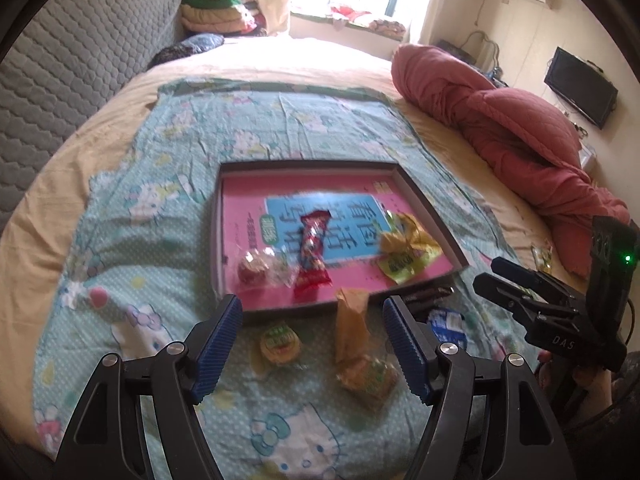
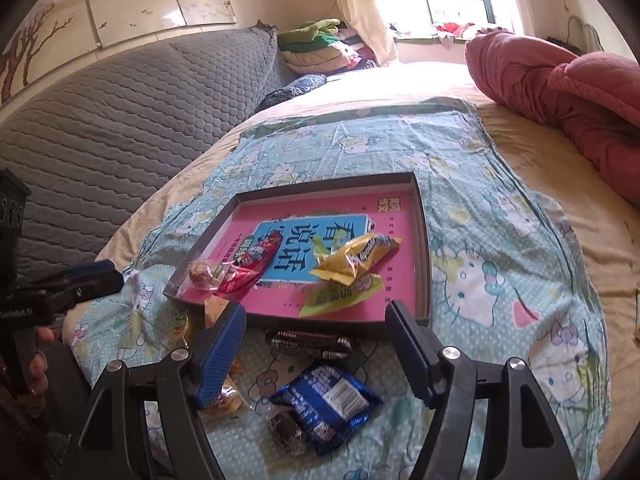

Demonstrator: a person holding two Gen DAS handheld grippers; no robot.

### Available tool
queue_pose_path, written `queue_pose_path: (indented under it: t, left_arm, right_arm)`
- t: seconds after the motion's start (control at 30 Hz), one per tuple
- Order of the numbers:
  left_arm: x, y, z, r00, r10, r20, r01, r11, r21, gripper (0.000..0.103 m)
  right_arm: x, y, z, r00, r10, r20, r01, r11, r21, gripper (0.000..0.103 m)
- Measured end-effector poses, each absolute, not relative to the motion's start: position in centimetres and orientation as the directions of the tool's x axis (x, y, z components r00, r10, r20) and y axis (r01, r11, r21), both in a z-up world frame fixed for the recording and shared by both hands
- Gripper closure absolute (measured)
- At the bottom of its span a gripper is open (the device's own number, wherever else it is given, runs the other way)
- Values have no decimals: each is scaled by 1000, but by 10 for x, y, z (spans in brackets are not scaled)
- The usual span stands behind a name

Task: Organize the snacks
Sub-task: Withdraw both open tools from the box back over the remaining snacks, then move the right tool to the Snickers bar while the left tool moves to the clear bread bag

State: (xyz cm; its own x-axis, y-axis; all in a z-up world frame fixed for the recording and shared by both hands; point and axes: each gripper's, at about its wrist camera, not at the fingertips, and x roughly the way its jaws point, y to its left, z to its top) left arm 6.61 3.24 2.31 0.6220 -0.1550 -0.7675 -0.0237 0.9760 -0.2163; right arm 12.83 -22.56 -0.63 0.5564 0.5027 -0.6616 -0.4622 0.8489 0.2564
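A shallow tray with a pink floor lies on the patterned cloth. It holds a red snack bar, a clear-wrapped round candy, a yellow wrapper and a green packet. My left gripper hovers open at the tray's near rim. Below it on the cloth lie a green jelly cup and a brown-wrapped snack. My right gripper is open and empty, over a dark wrapper, a blue packet and a small dark candy.
The cloth covers a beige bed. A pink quilt is bundled at the right, a grey padded headboard stands at the left, and folded clothes are stacked at the back. A hand grips the left tool.
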Motion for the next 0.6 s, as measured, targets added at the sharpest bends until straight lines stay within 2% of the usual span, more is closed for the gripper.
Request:
queue_pose_path:
  t: [0.43,0.6]
  left_arm:
    - [52,10,-19,498,-267,-825,-59,939,-339,29]
    - [46,3,-25,474,-273,-837,-57,939,-338,29]
  right_arm:
    - [112,-227,-9,525,507,-684,-459,845,275,29]
    - [106,-231,-10,508,513,-692,-454,842,291,29]
